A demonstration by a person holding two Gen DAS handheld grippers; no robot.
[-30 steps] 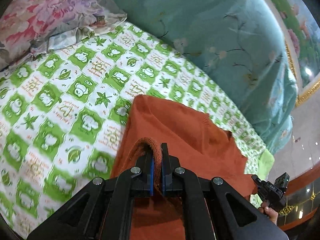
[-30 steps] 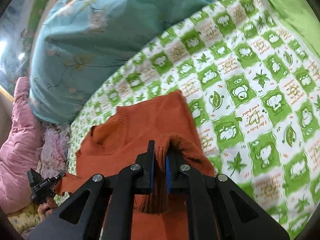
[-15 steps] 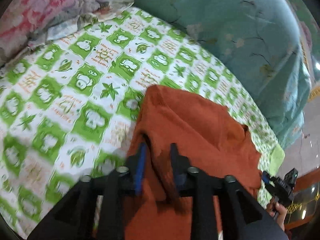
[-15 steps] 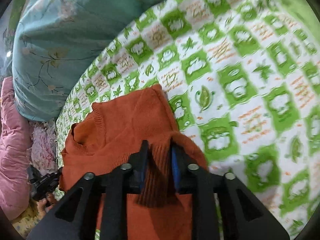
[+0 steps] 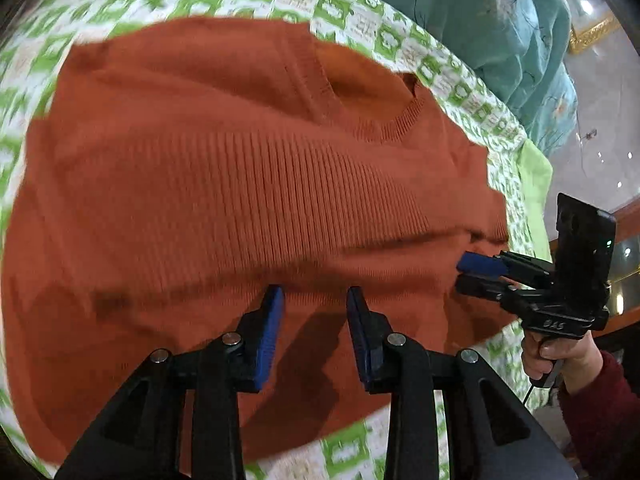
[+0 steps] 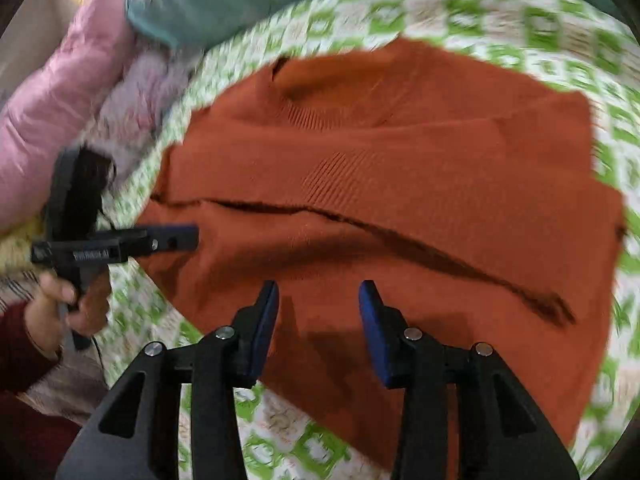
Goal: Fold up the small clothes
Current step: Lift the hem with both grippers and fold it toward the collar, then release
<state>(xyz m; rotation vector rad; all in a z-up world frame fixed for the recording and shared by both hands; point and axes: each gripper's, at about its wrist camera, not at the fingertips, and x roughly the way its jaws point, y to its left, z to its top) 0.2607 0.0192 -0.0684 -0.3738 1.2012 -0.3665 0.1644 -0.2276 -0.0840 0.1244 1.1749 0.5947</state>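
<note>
An orange knitted sweater (image 5: 240,160) lies folded on the green-and-white bedsheet (image 5: 352,16), its ribbed neckline toward the far side. My left gripper (image 5: 315,293) hovers open over the sweater's near part, with nothing between its blue pads. In the right wrist view the sweater (image 6: 400,160) shows a folded layer whose edge runs across it. My right gripper (image 6: 319,286) hangs above that layer, its jaws opening and empty. Each gripper appears in the other's view: the right gripper (image 5: 462,274) at the sweater's right edge, the left gripper (image 6: 192,236) at its left edge.
A teal quilt (image 5: 500,20) is heaped along the far side of the bed. A pink padded garment (image 6: 60,100) lies beyond the sweater's left end. A person's hands (image 5: 560,352) (image 6: 52,300) in dark red sleeves hold the grippers. The bed's edge runs at the right.
Both grippers let go of the orange knit they pinched and opened. The released part now lies on the sweater. Both views swung down and pulled back, so the sweater fills them.
</note>
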